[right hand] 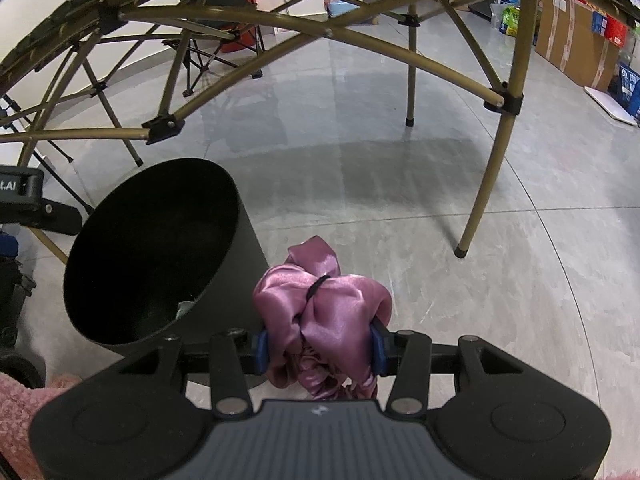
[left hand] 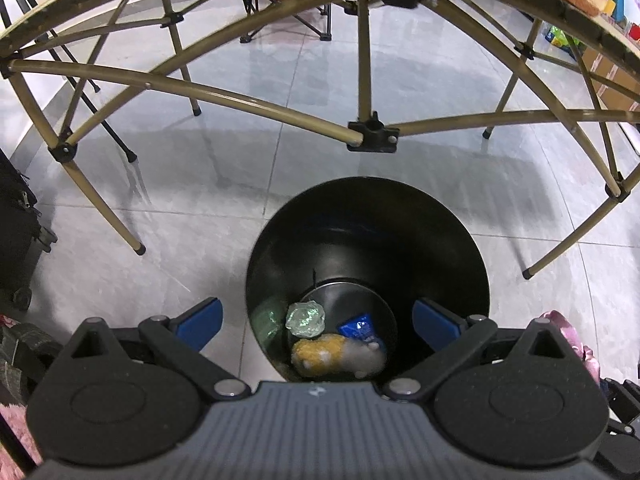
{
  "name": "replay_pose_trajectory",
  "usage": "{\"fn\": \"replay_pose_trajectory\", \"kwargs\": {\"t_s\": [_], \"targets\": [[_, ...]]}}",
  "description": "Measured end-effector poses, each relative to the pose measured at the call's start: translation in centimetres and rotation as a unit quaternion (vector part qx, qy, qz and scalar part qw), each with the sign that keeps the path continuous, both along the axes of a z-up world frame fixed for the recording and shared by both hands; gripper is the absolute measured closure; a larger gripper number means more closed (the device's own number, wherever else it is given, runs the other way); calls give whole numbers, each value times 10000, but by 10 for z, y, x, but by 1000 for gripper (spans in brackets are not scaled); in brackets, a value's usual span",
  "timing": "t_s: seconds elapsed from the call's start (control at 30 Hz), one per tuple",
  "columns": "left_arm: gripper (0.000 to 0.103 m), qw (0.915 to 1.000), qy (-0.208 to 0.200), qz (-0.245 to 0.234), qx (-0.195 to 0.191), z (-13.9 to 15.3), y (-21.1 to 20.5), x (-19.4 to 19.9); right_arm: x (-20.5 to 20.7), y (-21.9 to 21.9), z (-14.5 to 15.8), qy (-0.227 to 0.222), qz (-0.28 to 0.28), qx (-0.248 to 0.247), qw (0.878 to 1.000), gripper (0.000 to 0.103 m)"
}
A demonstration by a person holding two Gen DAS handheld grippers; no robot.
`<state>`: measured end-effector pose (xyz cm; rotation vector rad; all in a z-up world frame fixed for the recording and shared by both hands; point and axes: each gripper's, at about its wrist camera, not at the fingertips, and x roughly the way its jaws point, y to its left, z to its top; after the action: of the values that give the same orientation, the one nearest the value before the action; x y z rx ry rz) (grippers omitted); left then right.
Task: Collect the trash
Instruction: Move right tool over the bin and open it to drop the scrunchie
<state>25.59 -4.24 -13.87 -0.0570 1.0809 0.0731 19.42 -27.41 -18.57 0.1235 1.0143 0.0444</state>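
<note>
Your left gripper (left hand: pixel 318 318) hangs directly over the black bin (left hand: pixel 460 236), its jaws spread wide with nothing between them; the blue pads (left hand: pixel 202 322) sit to either side of the bin's mouth as seen from the left wrist view. Inside the bin, at the bottom, you have a crumpled clear wrapper (left hand: pixel 306 319), a blue packet (left hand: pixel 360 330) just beside it, and a yellow-and-white wad (left hand: pixel 336 356) nearest the gripper, touching both; a greenish shape on the inner wall next to the wrapper cannot be identified. Your right gripper (right hand: pixel 320 346) is just beside the bin (right hand: pixel 152 248), outside its rim, and its jaws are clamped on a bunched pink satin cloth (right hand: pixel 324 312) bound by a thin black band (right hand: pixel 318 286); the cloth bulges above and below the pads. That cloth also shows at the edge of the left wrist view (left hand: pixel 568 332), beside the bin, not over its opening. The bin stands on the grey tiled floor (right hand: pixel 400 208), in front of the folding table (right hand: pixel 516 64) with tan tubular legs. Cardboard boxes (right hand: pixel 572 44) stand well beyond the bin, past the table. A pink fuzzy sleeve (right hand: pixel 20 412) shows on the bin's side of the right gripper
</note>
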Motion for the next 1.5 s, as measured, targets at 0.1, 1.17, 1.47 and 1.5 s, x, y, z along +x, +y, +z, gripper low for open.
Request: {"fn": "replay_pose_trajectory", "kwargs": {"t_s": [0.1,1.17,1.47,1.5], "targets": [[0,10000,-66,6,24,3,6,-4,1,6,5,-69,49,-6,10000,58],[0,9979,-198,615,7,8,88,-20,50,120,37,-260,845,111,9960,58],[0,9968,-132,786,-17,3,108,-22,70,141,23,39,923,146,9956,58],[0,9968,-115,796,-11,2,110,-22,72,143,22,80,923,166,9956,58]]}}
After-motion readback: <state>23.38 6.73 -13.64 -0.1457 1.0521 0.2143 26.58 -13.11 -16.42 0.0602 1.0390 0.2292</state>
